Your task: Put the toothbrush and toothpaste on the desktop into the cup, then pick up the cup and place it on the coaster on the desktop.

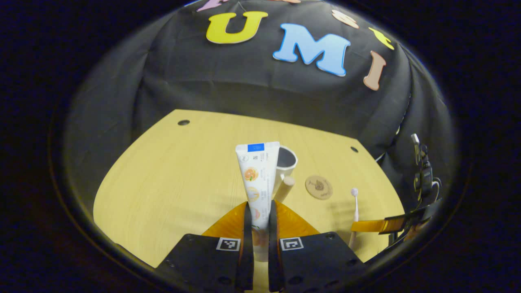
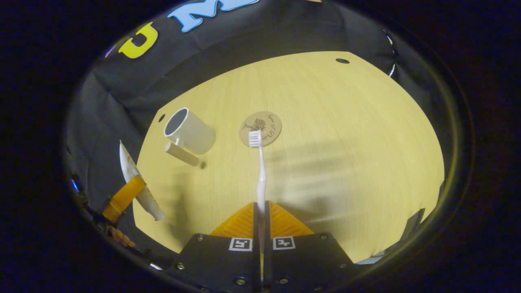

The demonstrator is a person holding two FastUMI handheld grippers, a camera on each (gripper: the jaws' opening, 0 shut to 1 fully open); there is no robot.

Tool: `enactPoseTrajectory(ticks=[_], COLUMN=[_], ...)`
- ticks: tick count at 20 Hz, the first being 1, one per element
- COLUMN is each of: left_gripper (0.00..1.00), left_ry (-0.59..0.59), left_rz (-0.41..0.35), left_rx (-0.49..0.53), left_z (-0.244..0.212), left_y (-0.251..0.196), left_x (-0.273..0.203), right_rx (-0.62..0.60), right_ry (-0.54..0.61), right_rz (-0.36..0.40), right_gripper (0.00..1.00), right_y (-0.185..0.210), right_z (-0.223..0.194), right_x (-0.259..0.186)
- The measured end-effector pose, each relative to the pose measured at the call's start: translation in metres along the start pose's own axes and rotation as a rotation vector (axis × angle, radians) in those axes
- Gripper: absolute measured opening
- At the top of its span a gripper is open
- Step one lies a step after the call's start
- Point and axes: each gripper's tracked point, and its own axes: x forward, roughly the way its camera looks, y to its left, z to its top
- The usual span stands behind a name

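In the left gripper view we see the left hand-held gripper [image 1: 259,211] pinching a white toothpaste tube with orange fruit print [image 1: 257,179] between its two dark fingers, the tube standing upright with its flat crimped end on top. Just behind the tube stands a white cylindrical cup with a pale wooden handle [image 1: 286,162] on the light yellow wood-grain worktop [image 1: 171,183]. To the right of the cup lies a round brown coaster with a dark drawing [image 1: 318,187], apart from the cup.

In the right gripper view we see the right hand-held gripper [image 2: 261,207] pressed onto the stem of a white toothbrush with a bristled head [image 2: 260,171], which points away from the fingers, its head overlapping the near edge of the coaster [image 2: 262,126] in the picture. The cup [image 2: 189,131] sits to the left of the coaster, its open mouth visible. At the far left edge we see the other gripper with the toothpaste tube [image 2: 136,183].
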Motion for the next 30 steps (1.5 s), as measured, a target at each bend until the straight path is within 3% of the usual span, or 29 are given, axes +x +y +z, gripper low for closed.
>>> enactPoseTrajectory(ticks=[6, 13, 21, 30], left_gripper=[0.21, 0.21, 0.20, 0.20], left_ry=[-0.272, -0.464, -0.472, -0.373], left_rz=[-0.067, -0.122, -0.164, -0.155], left_rx=[-0.069, -0.029, 0.019, 0.111], left_z=[0.093, 0.155, 0.161, 0.124], left_y=[-0.006, -0.029, -0.053, -0.061], left_x=[0.010, 0.030, 0.075, 0.131], right_rx=[-0.026, -0.046, -0.048, -0.061], right_ry=[-0.073, -0.083, -0.088, -0.104], right_rz=[0.007, 0.009, -0.007, -0.026], right_gripper=[0.04, 0.04, 0.04, 0.04], right_y=[0.006, 0.013, 0.005, 0.000], right_z=[0.023, 0.028, 0.029, 0.027], right_x=[-0.012, -0.017, -0.022, -0.027])
